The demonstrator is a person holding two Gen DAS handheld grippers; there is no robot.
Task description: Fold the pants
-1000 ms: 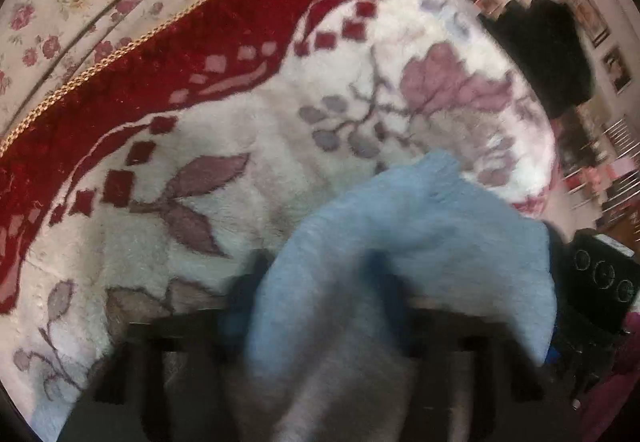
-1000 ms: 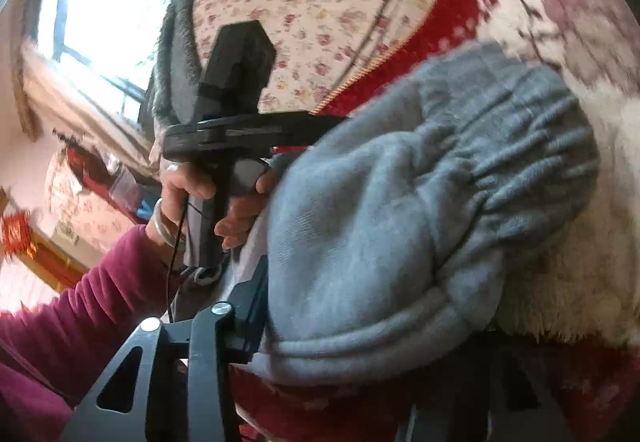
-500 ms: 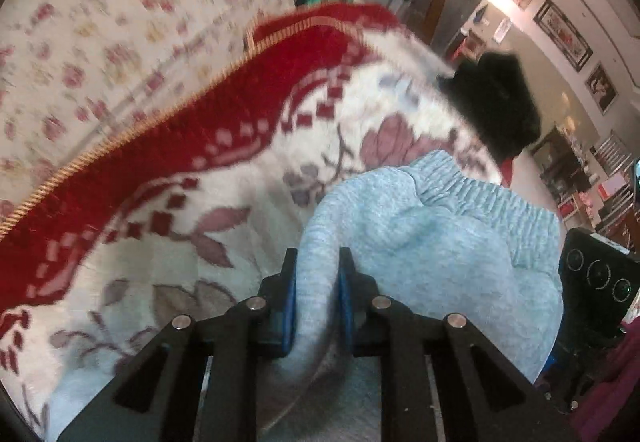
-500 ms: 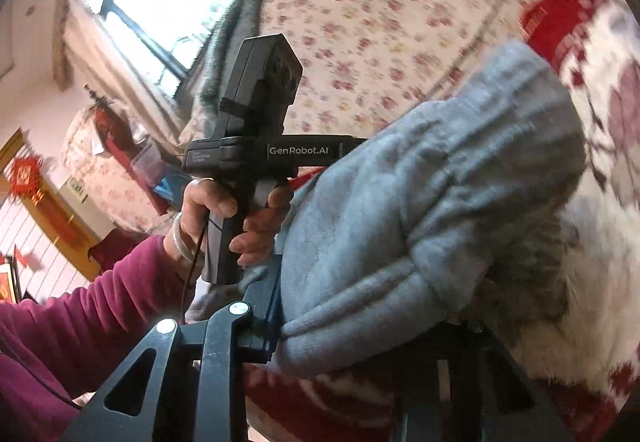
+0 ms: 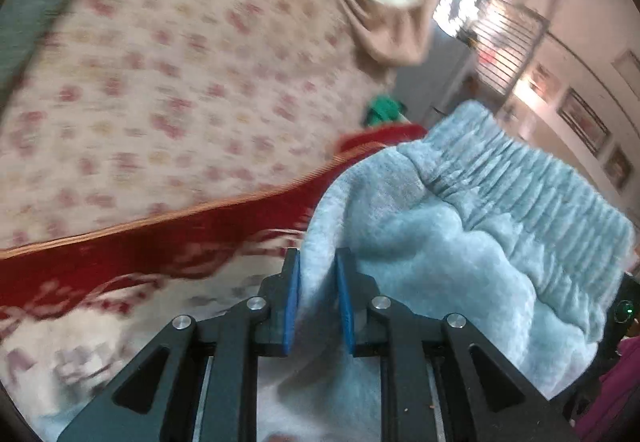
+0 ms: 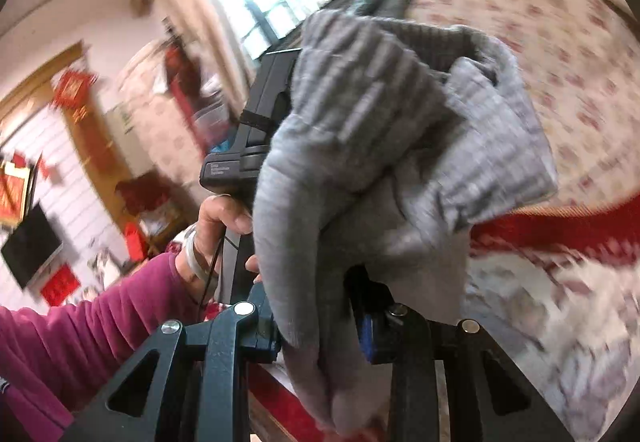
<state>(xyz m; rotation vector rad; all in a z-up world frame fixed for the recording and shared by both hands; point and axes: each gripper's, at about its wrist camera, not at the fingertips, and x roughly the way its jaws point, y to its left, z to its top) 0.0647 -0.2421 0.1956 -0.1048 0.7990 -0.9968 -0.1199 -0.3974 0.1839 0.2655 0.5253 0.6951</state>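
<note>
L gripper and R gripper each clenched on grey sweatpants, elastic waistband ahead of jaws, lifted off blanket. Judgement: keep both level, band taut, lay flat w/o bunching.

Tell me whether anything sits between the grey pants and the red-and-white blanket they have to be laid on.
Nothing visible does. Both the left gripper and the right gripper are shut on the grey fleece pants with the ribbed elastic waistband, held up above the red-and-white floral plush blanket. The blanket directly under the cloth is hidden.
</note>
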